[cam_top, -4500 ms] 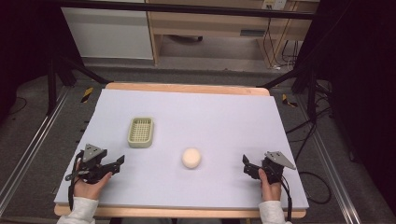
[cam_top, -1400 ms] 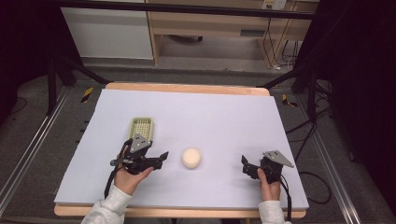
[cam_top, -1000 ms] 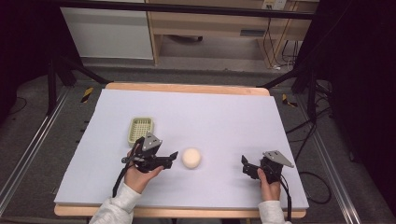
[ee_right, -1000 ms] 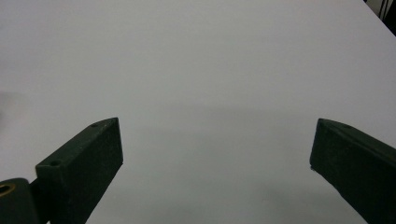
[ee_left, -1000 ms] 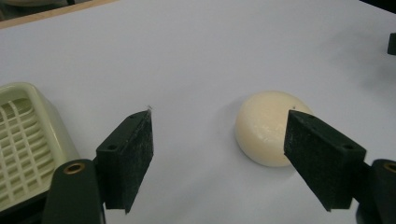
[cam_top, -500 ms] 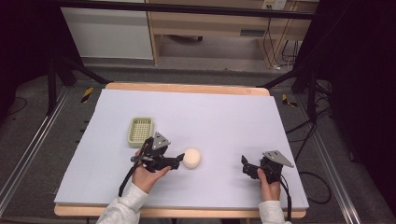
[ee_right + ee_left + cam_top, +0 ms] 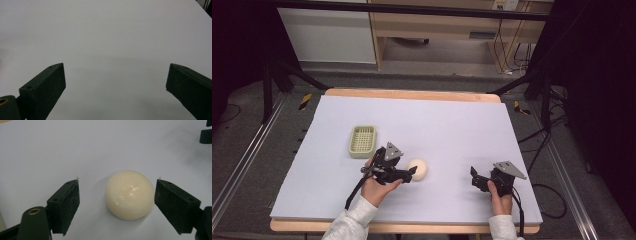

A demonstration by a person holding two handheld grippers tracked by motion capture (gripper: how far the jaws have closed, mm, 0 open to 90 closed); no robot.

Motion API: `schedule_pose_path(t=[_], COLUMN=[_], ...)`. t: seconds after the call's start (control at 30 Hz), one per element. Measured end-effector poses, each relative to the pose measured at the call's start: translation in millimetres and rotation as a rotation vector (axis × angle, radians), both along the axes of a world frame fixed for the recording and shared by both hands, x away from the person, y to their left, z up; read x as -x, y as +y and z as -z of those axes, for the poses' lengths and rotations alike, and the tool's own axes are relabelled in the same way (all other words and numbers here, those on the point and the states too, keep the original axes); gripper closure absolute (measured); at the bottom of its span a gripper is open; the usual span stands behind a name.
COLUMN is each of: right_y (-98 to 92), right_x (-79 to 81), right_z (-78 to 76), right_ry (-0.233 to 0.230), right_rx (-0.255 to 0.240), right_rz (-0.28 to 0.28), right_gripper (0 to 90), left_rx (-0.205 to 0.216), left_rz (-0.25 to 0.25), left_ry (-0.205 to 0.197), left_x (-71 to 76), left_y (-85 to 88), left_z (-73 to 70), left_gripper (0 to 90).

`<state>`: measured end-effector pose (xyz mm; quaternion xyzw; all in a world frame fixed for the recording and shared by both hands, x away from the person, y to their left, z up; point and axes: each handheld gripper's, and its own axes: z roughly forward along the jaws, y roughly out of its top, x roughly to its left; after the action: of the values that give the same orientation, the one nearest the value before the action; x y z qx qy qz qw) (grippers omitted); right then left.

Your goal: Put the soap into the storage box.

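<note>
A cream round lump like a soap bar or dough ball (image 7: 418, 169) (image 7: 129, 194) rests on the white table sheet near the front middle. My left gripper (image 7: 411, 174) (image 7: 117, 206) is open, its two black jaws on either side of the lump with a small gap on each side. A pale green slatted basket (image 7: 362, 140) sits just behind and left of it. My right gripper (image 7: 474, 177) (image 7: 115, 87) is open at the front right, with bare table between its jaws.
The table sheet (image 7: 447, 125) is bare behind and between the grippers. The wooden table edge (image 7: 412, 94) runs along the back. Metal frame rails (image 7: 242, 160) flank the table, and cables (image 7: 537, 145) lie on the floor to the right.
My left gripper has travelled right from the table's front left, past the basket, up to the cream lump, and now straddles it. The right gripper has stayed put.
</note>
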<state>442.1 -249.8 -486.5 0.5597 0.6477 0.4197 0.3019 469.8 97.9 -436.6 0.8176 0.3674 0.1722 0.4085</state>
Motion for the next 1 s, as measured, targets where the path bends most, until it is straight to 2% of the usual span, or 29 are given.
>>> schedule_pose_path(t=[1.0], right_y=[0.3], right_x=[0.0], right_z=[-0.1], right_ry=[0.004], right_rx=[-0.002], right_rz=[-0.002], right_gripper=[3.0], left_rx=[-0.054], left_rz=[0.038], left_ry=[0.049], left_x=[-8.9], left_y=[-30.4], left_z=[12.1], left_gripper=[17.5])
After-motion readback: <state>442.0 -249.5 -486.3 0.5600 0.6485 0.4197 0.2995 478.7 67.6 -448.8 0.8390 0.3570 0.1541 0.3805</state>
